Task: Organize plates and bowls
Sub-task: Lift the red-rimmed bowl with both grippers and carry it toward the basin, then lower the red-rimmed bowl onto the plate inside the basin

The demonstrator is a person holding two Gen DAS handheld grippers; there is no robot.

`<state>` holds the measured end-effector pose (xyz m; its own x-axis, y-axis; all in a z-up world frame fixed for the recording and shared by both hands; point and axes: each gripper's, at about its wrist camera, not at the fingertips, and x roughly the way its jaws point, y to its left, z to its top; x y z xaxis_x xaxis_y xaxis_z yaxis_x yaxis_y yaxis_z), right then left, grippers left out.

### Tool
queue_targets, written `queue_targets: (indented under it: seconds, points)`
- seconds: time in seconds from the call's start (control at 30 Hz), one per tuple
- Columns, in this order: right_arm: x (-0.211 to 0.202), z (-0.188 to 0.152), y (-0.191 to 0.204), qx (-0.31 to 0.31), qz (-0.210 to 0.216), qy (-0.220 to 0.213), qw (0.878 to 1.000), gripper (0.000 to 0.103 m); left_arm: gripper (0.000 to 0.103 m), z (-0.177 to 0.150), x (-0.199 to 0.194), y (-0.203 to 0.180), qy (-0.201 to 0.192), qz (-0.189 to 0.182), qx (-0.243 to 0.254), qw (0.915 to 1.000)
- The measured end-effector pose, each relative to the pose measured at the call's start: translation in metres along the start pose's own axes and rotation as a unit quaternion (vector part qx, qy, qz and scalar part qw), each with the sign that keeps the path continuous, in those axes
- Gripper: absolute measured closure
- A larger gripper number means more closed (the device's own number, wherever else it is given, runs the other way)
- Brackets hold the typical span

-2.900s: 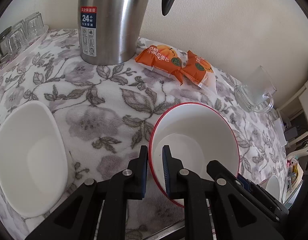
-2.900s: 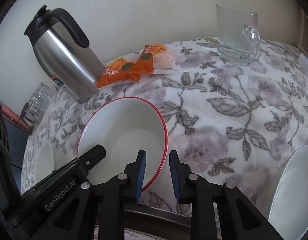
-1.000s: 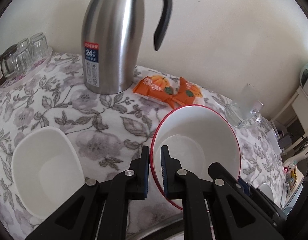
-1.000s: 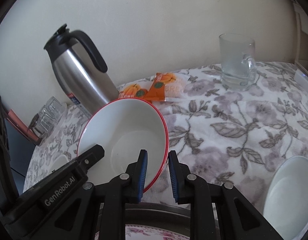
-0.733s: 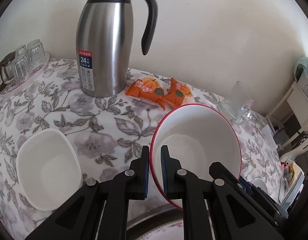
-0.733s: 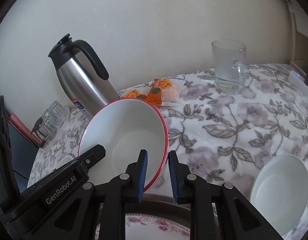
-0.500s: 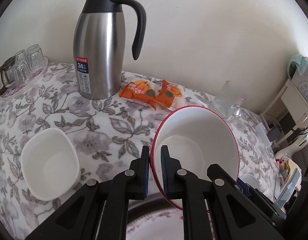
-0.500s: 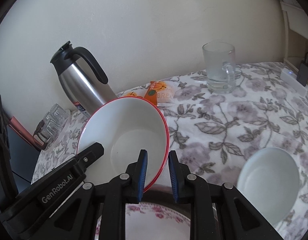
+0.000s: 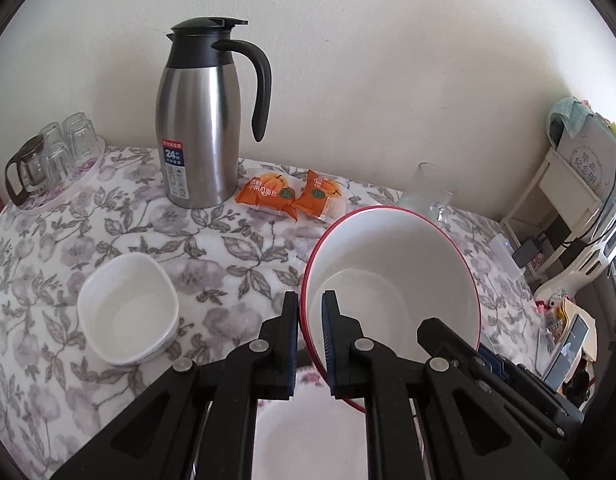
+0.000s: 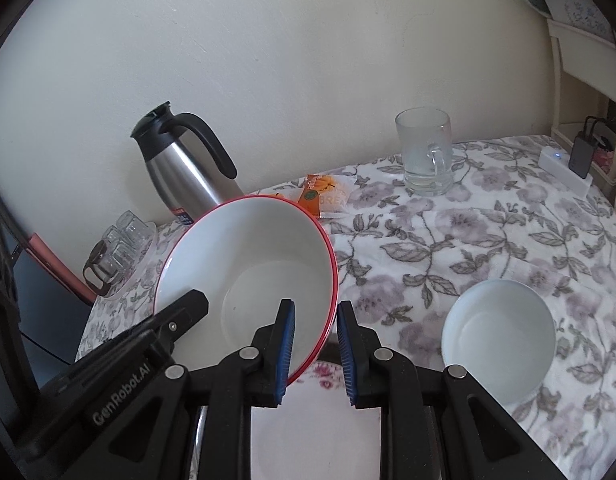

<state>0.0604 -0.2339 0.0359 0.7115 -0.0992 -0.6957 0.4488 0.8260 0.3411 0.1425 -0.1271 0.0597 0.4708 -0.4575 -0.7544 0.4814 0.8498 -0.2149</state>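
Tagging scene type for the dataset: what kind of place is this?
Likely a home dining or tea table: floral tablecloth, stainless steel thermos jug with black handle, and orange snack packets against a plain wall. A cluttered white shelf stands beside it.

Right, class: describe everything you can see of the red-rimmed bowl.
The red-rimmed bowl is large, round and deep, glossy white inside, empty, and looks ceramic. It is tilted and held above a flowered plate. The left gripper pinches one side of its rim; the right gripper straddles the other side.
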Motion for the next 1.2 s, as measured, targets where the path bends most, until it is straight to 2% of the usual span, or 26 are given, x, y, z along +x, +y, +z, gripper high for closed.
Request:
queue_targets:
  seconds: [0.27,0.93,1.2]
  points:
    - [-0.024,-0.015,0.0,0.003,0.008,0.0,1.0,0.08,0.091,-0.018,-0.02,0.008,0.005,-0.022,-0.028,0.9993]
    - [-0.045,-0.053,-0.013,0.021,0.012,0.032,0.999,0.08,0.091,-0.056,-0.042,0.006,0.032,-0.021,-0.041,0.9985]
    - [-0.04,-0.068,-0.026,0.036,0.005,0.06,0.998,0.08,0.091,-0.073,-0.032,0.005,0.07,-0.018,-0.042,0.9965]
